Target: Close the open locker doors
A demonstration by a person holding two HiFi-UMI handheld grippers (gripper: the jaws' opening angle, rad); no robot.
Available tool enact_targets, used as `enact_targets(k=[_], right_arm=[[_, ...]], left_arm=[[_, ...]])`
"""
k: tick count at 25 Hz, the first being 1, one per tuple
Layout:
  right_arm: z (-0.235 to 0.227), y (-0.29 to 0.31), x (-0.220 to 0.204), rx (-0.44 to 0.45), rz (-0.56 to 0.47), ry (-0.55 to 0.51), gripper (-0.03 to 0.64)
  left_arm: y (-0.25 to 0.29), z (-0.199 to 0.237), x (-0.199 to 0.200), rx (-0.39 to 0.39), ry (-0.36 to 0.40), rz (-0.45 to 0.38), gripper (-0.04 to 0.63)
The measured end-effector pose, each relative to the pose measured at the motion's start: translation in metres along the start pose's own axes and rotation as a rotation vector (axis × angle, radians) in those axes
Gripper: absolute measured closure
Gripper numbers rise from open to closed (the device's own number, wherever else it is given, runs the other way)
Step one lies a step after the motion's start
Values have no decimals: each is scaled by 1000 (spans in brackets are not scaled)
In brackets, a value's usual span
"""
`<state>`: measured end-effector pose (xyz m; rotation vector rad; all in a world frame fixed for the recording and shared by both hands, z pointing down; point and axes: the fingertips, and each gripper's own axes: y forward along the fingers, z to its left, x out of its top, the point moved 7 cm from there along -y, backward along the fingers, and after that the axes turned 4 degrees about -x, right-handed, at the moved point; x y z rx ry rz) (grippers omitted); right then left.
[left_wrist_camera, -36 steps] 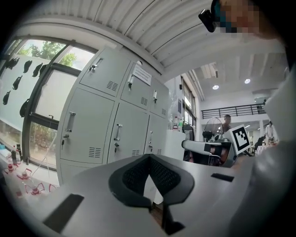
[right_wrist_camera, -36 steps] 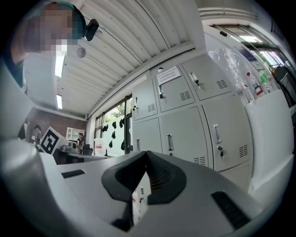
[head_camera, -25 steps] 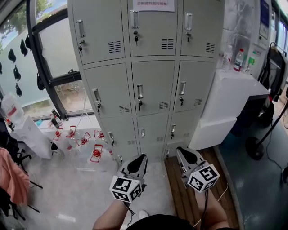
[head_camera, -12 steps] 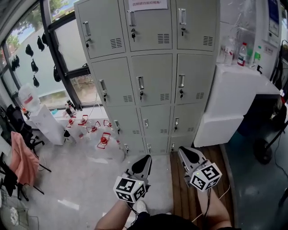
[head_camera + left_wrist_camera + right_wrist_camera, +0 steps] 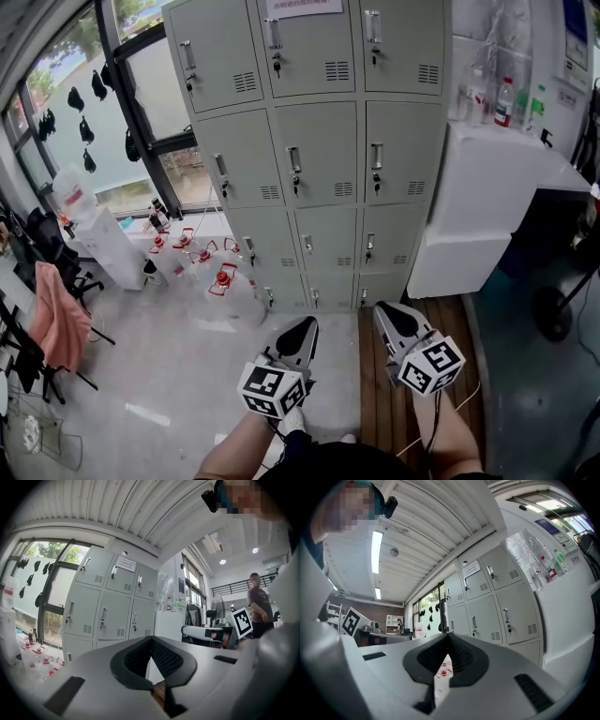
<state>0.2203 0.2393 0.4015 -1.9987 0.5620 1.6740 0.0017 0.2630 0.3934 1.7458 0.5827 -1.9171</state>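
Left tool (image 5: 301,328) and right tool (image 5: 385,314) both have their jaws together with nothing between them. They are held low over the floor (image 5: 187,375), well apart from the lockers (image 5: 323,150), which stand at the floor's far edge. Every door in view looks flush and shut, none ajar; judged: step closer, check the bottom row, and press any loose door home on its handle side with a closed tip.

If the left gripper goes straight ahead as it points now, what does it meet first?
Probably the lower locker doors: the left gripper points at them, nothing between, though depth is unclear.
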Motion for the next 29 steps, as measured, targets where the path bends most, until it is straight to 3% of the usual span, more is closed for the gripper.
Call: enact_targets(k=[29], right_arm=[[6, -22, 7, -10, -25, -8, 615]], left_arm=[[-5, -17, 8, -8, 12, -24, 580]])
